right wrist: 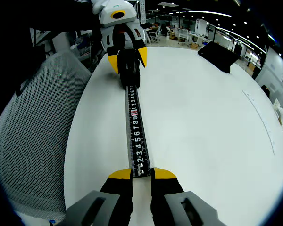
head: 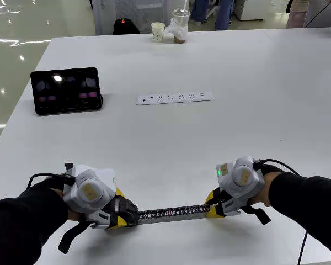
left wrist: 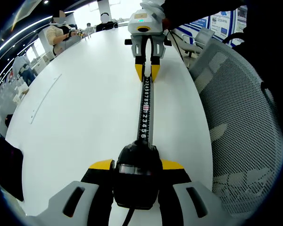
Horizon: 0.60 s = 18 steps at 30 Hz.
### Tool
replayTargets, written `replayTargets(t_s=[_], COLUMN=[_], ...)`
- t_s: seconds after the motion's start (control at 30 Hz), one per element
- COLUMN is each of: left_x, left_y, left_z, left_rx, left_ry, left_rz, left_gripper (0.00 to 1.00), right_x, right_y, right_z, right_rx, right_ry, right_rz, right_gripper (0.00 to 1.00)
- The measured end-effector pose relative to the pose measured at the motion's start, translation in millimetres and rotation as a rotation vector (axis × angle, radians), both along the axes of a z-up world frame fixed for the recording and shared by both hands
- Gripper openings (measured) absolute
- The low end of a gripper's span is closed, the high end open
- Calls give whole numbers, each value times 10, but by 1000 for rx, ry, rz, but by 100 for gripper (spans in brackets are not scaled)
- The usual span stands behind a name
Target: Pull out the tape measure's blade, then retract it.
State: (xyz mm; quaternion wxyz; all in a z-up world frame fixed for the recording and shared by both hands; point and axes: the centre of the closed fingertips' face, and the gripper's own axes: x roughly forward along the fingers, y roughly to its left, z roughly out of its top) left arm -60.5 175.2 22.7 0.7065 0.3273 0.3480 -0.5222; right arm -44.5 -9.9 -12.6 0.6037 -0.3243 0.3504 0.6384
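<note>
At the far left of the counter (head: pixel 220 132) a dark tablet (head: pixel 66 90) stands propped up, with its screen toward the person. To the right of it, and well apart from it, a white power strip (head: pixel 175 97) lies flat. At the far edge of the counter there are a paper cup (head: pixel 158 31) and, just beside it, a clear plastic cup (head: pixel 180 25).

Near the front edge, the left gripper (head: pixel 120 213) lies low on the counter, held by a hand in a black sleeve. Its jaws with yellow tips are closed around the black body of the tape measure (left wrist: pixel 137 175), one jaw on each side, and they press on it. The tape measure is on the counter surface or just above it; I cannot tell which one.

From the body the blade (head: pixel 174 212) goes out to the right, straight and flat. It is parallel to the front edge, and its dark face with white numbers looks up.

The far end of the blade is in the right gripper (right wrist: pixel 141 175). Its jaws are almost fully closed and they pinch the tip of the blade between the yellow tips. The two grippers point toward each other, and the blade is stretched between them.

In both gripper views a grey mesh chair (left wrist: pixel 240 117) shows beside the front edge of the counter.
</note>
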Motion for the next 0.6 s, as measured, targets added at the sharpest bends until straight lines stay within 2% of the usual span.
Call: replayTargets(t_s=[0.6], left_x=[-12], left_y=[3], left_z=[5], left_rx=[2], left_ry=[1], left_rz=[1], left_gripper=[30], right_x=[8], right_y=[-151], right_z=[-4], right_rx=[-3], right_ry=[-5], right_rz=[-8], right_gripper=[11])
